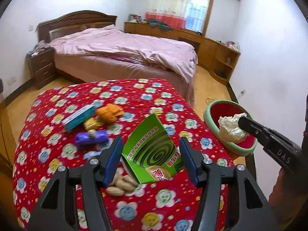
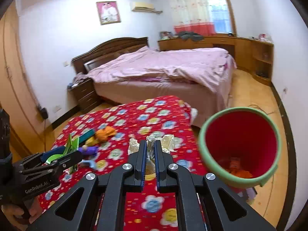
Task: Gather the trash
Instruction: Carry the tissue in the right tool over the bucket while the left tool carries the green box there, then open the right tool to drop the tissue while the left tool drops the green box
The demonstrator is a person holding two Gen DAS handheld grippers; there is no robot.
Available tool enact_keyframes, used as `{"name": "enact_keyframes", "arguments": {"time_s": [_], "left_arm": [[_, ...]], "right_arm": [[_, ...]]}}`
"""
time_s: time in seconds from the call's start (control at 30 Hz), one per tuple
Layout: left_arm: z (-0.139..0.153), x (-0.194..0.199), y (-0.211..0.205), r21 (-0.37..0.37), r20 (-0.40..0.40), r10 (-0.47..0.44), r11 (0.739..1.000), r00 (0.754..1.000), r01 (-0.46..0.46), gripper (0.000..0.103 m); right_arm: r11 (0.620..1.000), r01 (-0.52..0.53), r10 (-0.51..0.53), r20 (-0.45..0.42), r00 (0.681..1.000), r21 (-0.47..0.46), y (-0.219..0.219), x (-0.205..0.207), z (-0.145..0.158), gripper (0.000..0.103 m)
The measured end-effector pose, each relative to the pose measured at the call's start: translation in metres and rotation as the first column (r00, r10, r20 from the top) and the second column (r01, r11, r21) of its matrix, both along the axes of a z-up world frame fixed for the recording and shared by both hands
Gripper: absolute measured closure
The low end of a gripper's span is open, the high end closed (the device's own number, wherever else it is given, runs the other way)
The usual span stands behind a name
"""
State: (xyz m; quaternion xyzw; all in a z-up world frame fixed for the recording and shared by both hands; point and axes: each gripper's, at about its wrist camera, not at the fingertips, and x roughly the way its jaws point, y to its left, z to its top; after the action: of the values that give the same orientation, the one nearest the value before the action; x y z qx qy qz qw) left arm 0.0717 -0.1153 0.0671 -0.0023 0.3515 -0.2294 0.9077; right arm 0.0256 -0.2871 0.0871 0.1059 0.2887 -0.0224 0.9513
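Blue-padded fingers of the left gripper (image 1: 152,159) clamp a green carton (image 1: 152,148) printed with a dark spiral and Chinese characters, tilted above peanuts (image 1: 121,184) on the floral bench (image 1: 134,92). Right of it, the right gripper (image 2: 149,154), stamped "DAS", pinches crumpled foil (image 2: 165,140) narrowly, angled down beside the green-rimmed red bin (image 2: 240,146) holding orange scraps (image 2: 238,171). "GenRobot.AI" marks the left gripper's side.

White walls (image 2: 57,44), pink-covered bed (image 1: 123,46), wooden cabinets (image 1: 209,48), curtained window (image 2: 217,9), wood floor (image 2: 250,96)
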Motion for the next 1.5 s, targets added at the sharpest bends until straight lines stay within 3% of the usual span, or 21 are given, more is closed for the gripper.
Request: {"name": "enact_keyframes", "arguments": {"time_s": [0.53,1.03,1.5], "left_arm": [[-0.011,0.014,-0.113,0.066,-0.014,-0.182,0.981,0.983,0.183,0.043],[-0.041,0.035,-0.212,0.096,-0.056,-0.323,0.94,0.945,0.328,0.043],[-0.058,0.049,-0.25,0.097,-0.079,-0.363,0.924,0.928,0.37,0.043]], "right_arm": [[0.982,0.184,-0.183,-0.013,0.983,0.038,-0.094,-0.014,-0.014,0.095],[0.949,0.312,-0.307,-0.087,0.948,0.047,-0.163,-0.009,-0.048,0.095],[0.938,0.341,-0.332,-0.123,0.935,0.06,-0.19,0.003,-0.068,0.094]]}}
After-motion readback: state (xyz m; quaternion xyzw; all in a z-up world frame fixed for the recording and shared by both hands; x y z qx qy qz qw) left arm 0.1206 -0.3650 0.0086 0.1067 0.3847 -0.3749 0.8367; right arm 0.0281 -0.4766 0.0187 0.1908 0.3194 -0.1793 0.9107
